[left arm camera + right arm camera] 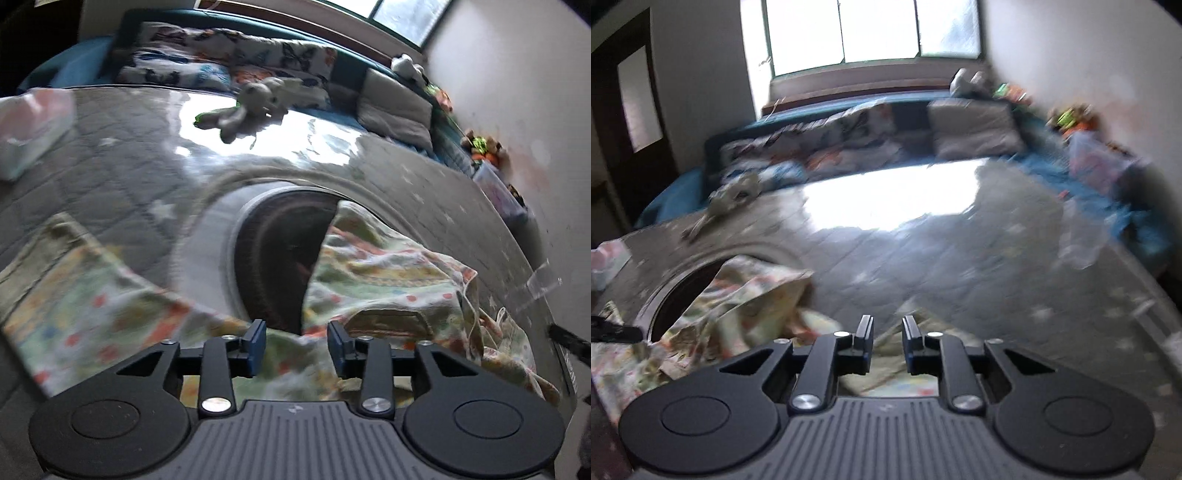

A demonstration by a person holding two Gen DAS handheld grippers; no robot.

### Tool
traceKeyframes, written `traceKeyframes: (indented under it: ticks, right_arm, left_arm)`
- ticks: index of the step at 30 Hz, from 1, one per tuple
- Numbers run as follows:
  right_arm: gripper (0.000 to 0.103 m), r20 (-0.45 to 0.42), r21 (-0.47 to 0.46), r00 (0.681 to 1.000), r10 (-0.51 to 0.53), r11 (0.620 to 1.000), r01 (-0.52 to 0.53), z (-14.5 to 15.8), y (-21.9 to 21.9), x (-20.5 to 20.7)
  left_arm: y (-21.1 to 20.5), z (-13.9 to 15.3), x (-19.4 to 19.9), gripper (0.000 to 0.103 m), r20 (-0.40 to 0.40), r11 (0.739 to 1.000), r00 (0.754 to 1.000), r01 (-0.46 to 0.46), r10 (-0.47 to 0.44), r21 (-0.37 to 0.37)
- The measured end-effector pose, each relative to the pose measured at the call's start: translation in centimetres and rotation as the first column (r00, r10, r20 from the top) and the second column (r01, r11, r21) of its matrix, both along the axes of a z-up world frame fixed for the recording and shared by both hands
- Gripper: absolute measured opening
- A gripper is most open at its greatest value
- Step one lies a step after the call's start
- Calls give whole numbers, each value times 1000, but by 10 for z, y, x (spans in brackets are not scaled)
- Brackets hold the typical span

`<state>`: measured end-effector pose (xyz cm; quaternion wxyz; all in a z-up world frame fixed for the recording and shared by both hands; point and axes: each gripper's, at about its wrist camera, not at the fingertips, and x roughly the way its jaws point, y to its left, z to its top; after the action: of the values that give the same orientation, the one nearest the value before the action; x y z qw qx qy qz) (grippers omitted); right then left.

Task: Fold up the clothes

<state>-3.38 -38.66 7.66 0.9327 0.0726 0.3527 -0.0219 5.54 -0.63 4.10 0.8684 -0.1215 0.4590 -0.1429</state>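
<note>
Closest in, the left gripper [296,345] has its jaws spread wide with nothing between them, hovering just over the one patterned garment [388,273], a pastel print thing with red and blue dots lying crumpled on the grey quilted bedspread [122,162]. Its long axis runs side to side across the left wrist view, and one bunched end sits up over the dark round patch [280,258] on the bedspread. The right gripper [887,343] has its jaws parted too, a narrower gap, nothing pinched, right above the garment's near edge. Past the garment there's one grey plush toy [251,103] lying on the bedspread, then a butterfly-print pillow [236,55] and a grey pillow [395,107] behind it, and a three-pane window [871,33] furthest back.
</note>
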Motion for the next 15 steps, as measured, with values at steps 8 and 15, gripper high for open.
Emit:
traceKeyframes:
  ticks: [8,15]
  right_arm:
    - [24,-104,111,992,70,992,-59,-45,14,46]
    - [26,-122,143,984,128,984,-111,-52,22,56]
  left_arm:
    - [-30,-7,36,56,14,998,999,32,-33,54]
    - [-52,-12,72,56,51,994,997,61,-66,87]
